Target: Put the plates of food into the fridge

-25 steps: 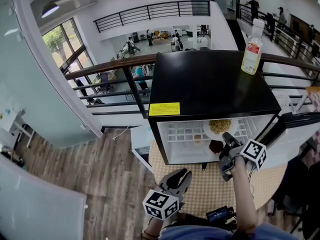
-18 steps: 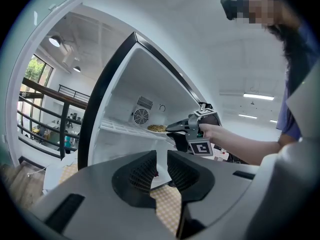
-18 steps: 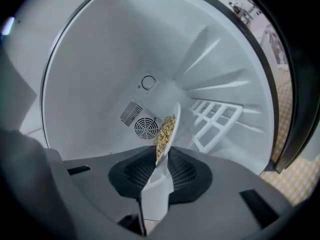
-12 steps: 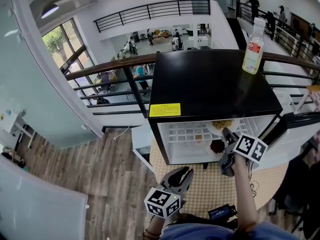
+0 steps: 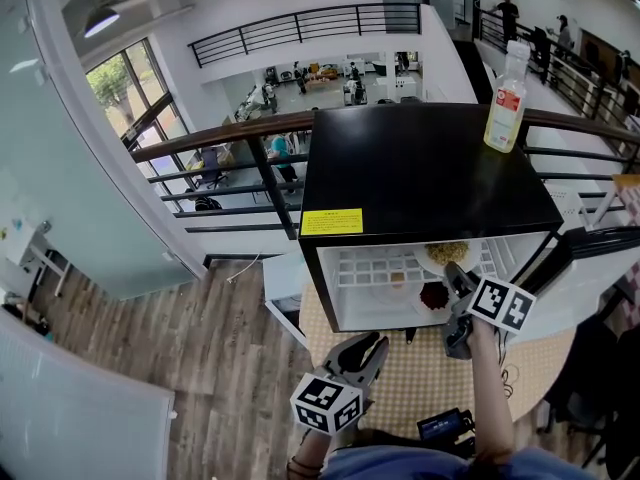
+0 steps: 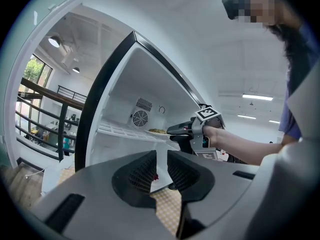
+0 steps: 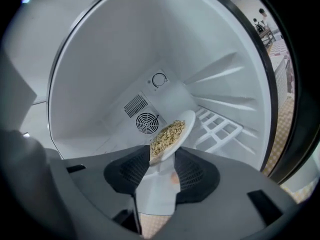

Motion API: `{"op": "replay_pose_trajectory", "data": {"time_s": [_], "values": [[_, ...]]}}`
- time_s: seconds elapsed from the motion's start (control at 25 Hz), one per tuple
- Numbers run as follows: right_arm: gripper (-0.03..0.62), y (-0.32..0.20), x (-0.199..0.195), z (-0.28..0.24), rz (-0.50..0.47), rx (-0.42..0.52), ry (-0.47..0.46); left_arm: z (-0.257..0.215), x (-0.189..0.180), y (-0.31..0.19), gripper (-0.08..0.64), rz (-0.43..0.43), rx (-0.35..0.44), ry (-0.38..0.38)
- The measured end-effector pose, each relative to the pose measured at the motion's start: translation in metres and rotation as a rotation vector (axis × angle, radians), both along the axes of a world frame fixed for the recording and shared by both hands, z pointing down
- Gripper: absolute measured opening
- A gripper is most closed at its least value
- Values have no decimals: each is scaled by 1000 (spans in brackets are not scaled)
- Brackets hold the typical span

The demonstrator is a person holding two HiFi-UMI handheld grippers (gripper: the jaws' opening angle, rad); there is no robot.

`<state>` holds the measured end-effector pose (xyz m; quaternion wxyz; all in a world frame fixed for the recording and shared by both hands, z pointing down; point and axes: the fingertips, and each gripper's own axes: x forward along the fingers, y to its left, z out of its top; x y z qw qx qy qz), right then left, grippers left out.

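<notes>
A black mini fridge [image 5: 420, 168] stands open with a white inside. A white plate of yellow grain-like food [image 7: 170, 134] rests on the wire shelf [image 7: 220, 129], and shows as the plate [image 5: 446, 255] in the head view. Its near rim lies between the jaws of my right gripper [image 7: 162, 159], which are opening, and the pads stand off it. A plate of dark red food [image 5: 433, 295] and a plate with a small brown piece [image 5: 397, 280] sit lower in the fridge. My left gripper [image 5: 365, 351] hangs below the fridge, jaws a little apart with nothing between them.
A plastic bottle [image 5: 504, 93] stands on the fridge top at the right. The fridge door [image 5: 590, 253] swings out to the right. A woven mat [image 5: 400, 383] lies under the fridge. A railing [image 5: 230, 158] runs behind, with a drop beyond it.
The right gripper has shifted slightly at the shelf's front while the grain plate stays on the shelf. The left gripper has barely moved.
</notes>
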<state>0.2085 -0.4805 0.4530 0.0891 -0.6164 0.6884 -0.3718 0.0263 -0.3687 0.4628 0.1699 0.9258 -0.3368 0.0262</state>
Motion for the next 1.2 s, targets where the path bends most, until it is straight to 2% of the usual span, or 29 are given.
{"op": "replay_pose_trajectory", "data": {"time_s": [0.08, 0.16, 0.4, 0.6, 0.88, 1.2], "values": [[187, 4, -4, 2, -11, 4, -15, 0, -1, 0, 75, 0, 2, -1], [195, 7, -5, 2, -16, 4, -4, 0, -1, -1, 75, -1, 3, -2], [198, 22, -8, 13, -15, -32, -17, 0, -3, 1, 75, 3, -1, -3], [199, 28, -7, 20, 10, -22, -127, 1, -4, 1, 75, 4, -2, -2], [199, 37, -7, 9, 18, 8, -145, -1, -6, 5, 75, 14, 1, -1], [199, 77, -25, 2, -14, 24, -180, -5, -13, 14, 75, 18, 13, 14]]}}
